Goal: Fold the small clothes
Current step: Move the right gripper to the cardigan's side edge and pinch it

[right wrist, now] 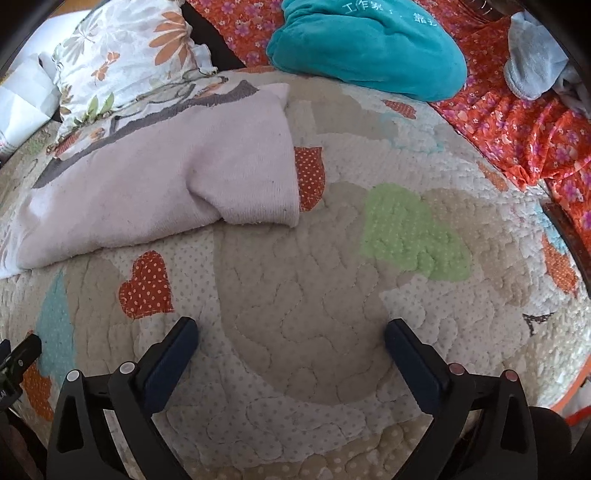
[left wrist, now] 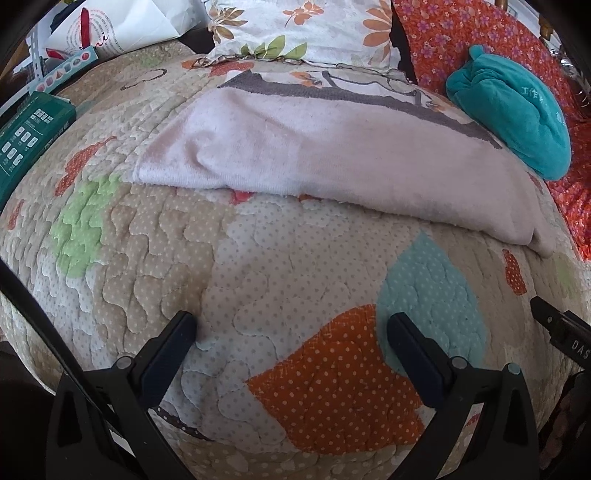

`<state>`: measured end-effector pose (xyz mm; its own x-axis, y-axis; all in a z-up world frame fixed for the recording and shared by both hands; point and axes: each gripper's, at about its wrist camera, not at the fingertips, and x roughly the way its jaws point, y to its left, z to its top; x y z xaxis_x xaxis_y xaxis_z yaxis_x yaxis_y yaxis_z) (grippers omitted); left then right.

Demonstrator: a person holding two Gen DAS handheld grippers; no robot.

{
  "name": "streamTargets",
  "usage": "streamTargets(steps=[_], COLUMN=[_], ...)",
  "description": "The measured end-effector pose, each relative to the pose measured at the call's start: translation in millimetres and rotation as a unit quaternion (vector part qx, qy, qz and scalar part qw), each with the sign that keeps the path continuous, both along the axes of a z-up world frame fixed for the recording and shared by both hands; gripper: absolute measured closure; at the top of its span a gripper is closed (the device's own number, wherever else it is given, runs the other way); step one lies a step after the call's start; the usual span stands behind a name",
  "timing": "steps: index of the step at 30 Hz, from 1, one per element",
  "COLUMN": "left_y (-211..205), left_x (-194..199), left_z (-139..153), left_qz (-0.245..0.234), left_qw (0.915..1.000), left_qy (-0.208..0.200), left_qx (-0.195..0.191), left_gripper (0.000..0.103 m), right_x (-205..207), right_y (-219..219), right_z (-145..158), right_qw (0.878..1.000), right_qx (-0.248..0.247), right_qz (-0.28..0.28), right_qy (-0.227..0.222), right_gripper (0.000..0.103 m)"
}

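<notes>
A pale pink terry garment (left wrist: 332, 155) with a grey band lies folded on the patchwork quilt (left wrist: 166, 251), across the middle of the left wrist view. The right wrist view has the same garment (right wrist: 159, 177) at upper left. My left gripper (left wrist: 291, 325) hovers over the quilt in front of the garment, open, nothing between its fingers. My right gripper (right wrist: 291, 332) is open too, over bare quilt (right wrist: 332, 295) below and to the right of the garment's folded end. A tip of the right gripper (left wrist: 554, 325) shows at the right edge of the left wrist view.
A teal plush garment (left wrist: 517, 114) lies behind the pink one on an orange flowered cloth (left wrist: 461, 40). A floral pillow (left wrist: 295, 29) sits at the back. A green box (left wrist: 26, 136) and papers rest at far left. A grey cloth (right wrist: 535, 62) lies at upper right.
</notes>
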<state>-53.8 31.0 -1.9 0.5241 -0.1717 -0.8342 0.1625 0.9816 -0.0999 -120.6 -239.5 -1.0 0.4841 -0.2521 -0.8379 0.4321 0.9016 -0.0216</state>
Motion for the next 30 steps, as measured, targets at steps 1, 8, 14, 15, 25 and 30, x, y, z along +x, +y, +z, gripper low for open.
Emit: streamTargets(steps=[1, 8, 14, 15, 25, 30], left_y=[1, 11, 16, 17, 27, 32], left_x=[-1, -1, -3, -4, -2, 1], left_z=[1, 7, 13, 15, 23, 20], left_qz=[-0.002, 0.005, 0.013, 0.014, 0.034, 0.045], left_qw=[1.0000, 0.9992, 0.9984, 0.9985, 0.9984, 0.9982], left_qy=[0.000, 0.012, 0.013, 0.010, -0.010, -0.004], left_qx=[-0.003, -0.039, -0.053, -0.051, -0.043, -0.039], left_gripper=[0.000, 0.000, 0.000, 0.000, 0.000, 0.000], right_x=[0, -4, 1, 1, 16, 21], right_y=[1, 29, 54, 59, 85, 90], right_z=[2, 24, 35, 36, 36, 31], right_qw=[1.000, 0.997, 0.993, 0.992, 0.986, 0.985], right_qx=[-0.003, -0.060, -0.088, -0.090, -0.100, -0.102], right_qz=[-0.001, 0.041, 0.077, 0.082, 0.130, 0.141], right_qy=[0.004, -0.017, -0.026, -0.026, -0.017, -0.009], right_gripper=[0.001, 0.004, 0.004, 0.004, 0.004, 0.004])
